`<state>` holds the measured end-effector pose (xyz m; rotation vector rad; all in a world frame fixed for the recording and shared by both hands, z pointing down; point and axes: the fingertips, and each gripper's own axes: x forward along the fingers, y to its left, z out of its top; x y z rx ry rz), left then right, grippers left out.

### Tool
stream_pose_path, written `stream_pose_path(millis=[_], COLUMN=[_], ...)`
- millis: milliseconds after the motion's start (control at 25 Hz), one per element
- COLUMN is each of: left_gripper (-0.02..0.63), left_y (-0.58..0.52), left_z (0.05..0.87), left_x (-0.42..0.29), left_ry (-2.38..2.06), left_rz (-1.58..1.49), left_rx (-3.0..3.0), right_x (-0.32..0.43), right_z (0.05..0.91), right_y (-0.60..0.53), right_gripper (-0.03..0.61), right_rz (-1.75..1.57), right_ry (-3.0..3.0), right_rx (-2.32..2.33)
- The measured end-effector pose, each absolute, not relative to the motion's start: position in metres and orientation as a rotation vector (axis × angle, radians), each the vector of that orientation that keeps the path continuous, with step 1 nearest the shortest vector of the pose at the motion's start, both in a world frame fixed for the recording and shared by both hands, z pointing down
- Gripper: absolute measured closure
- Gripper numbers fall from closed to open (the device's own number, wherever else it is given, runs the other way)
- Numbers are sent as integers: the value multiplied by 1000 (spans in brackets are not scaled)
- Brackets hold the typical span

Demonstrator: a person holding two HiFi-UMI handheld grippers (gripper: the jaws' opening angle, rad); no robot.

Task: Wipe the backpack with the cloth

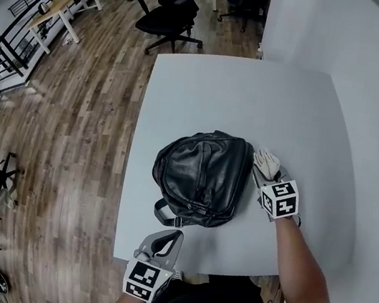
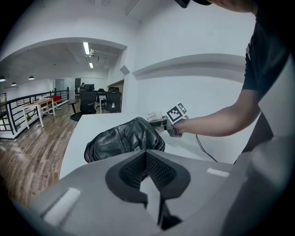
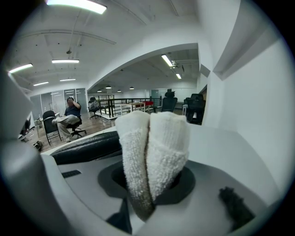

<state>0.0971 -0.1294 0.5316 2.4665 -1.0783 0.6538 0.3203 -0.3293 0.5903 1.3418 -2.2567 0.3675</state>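
Black creased leather backpack (image 1: 202, 177) on white bench (image 1: 255, 108); right gripper (image 1: 266, 169) clamps folded white terry cloth (image 3: 152, 147); left gripper (image 1: 165, 241) closed, empty.

Black backpack (image 1: 203, 175) on white table (image 1: 255, 108)

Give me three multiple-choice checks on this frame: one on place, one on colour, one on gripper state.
1. Where is the folded white terry cloth?
A. on top of the backpack
B. beside the backpack, on the person's right
C. on the floor

2. What colour is the leather backpack on the pale grey table?
A. brown
B. red
C. black

3. What is the right gripper doing?
A. shut on the cloth
B. open and empty
C. shut on a strap

Answers:
1 B, the head view shows it just right of the bag.
2 C, it is glossy black in every view.
3 A, the right gripper view shows the cloth pinched between its jaws.
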Motion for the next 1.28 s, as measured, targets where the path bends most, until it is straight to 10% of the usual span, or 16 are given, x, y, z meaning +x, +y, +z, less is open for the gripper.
stream_pose_path(millis=[1280], left_gripper=[607], left_y=[-81], left_z=[522], left_x=[59], left_ry=[-956], left_rz=[615], left_rx=[2557], right_x=[288], right_z=[582], right_y=[-221], right_gripper=[477], right_rz=[392], right_ry=[-2186], right_rx=[1416])
